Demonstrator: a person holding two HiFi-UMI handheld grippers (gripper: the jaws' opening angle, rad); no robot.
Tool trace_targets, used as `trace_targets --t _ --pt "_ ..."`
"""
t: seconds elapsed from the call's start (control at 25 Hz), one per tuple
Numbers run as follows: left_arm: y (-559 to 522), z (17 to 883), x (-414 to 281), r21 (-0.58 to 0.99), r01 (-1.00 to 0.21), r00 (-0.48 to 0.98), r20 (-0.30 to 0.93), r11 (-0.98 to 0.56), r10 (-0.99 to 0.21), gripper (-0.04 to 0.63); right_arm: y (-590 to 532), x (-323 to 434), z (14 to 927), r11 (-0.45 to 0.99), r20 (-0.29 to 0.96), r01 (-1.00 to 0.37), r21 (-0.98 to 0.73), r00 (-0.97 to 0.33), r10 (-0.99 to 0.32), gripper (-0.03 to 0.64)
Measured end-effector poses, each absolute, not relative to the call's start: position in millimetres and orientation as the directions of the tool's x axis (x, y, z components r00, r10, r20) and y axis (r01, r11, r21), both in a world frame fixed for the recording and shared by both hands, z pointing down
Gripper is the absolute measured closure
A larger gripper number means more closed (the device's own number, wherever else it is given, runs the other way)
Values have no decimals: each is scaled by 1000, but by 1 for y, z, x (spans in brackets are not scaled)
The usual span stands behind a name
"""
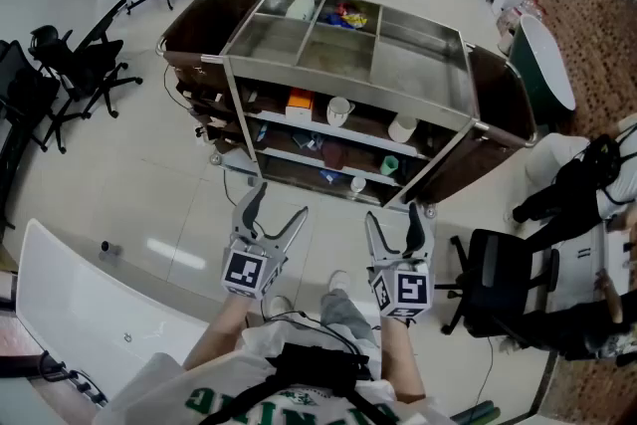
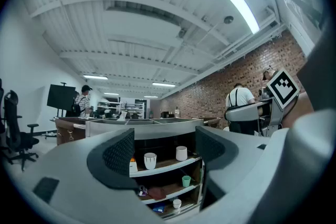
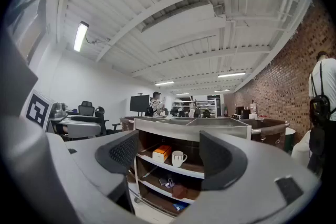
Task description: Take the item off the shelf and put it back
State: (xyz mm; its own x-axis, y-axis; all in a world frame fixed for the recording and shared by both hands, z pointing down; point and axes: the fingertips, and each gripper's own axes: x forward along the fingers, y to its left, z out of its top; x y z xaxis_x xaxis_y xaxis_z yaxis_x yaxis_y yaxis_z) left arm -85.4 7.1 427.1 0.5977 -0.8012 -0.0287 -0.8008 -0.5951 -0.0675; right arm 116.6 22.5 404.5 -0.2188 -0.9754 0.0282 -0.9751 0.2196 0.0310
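Head view is showing the left gripper [image 1: 279, 202] and right gripper [image 1: 393, 214] both hanging with fingers spread and empty, well short of the shelf [image 1: 368, 142] holding the mug [image 1: 339, 110], so a reach is likely risking clipping the orange box [image 1: 300, 102] just beside it.

L gripper [image 1: 279, 200] & R gripper [image 1: 393, 212]: grey, black pads [image 3: 123, 150], b/w marker cubes [image 1: 249, 271]; white T-shirt [image 1: 189, 391] w/ green lettering, black straps [image 1: 317, 365].

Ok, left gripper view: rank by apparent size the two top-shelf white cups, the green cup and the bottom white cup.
Largest to smallest:
left white cup and right white cup: alike, unranked
green cup
bottom white cup, slightly smaller
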Motion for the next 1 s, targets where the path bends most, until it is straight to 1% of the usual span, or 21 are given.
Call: trace_targets --t 0.2,0.28,0.44,0.56,0.72,0.84,1.0 --pt "-36 429 -74 -81 -835 548 -29 -544 -836 249 -9 151 421 225 44 -974 -13 -225 -973 240" --pt "-48 428 -64 -76 -848 527 -19 -524 -850 249 -22 166 429 245 52 -969 -38 -247 -968 241" --pt "-72 418 -49 -72 -878 477 -38 -474 -878 249 -51 182 435 301 58 -952 -56 -304 -951 250" --pt "-80 403 -34 -48 -878 478 -24 -476 -878 249 -70 190 435 316 39 -946 -74 -320 -947 252" --pt "-91 411 -33 -59 -866 499 -27 -497 -866 249 -78 184 439 317 33 -945 -77 -320 -947 253" --pt "-96 424 -41 -98 -850 521 -17 -517 -853 249 -77 171 452 313 57 -946 -87 -318 -946 253" --pt "-99 431 -53 -87 -843 532 0 -530 -847 249 -77 155 472 304 107 -948 -94 -313 -944 253"
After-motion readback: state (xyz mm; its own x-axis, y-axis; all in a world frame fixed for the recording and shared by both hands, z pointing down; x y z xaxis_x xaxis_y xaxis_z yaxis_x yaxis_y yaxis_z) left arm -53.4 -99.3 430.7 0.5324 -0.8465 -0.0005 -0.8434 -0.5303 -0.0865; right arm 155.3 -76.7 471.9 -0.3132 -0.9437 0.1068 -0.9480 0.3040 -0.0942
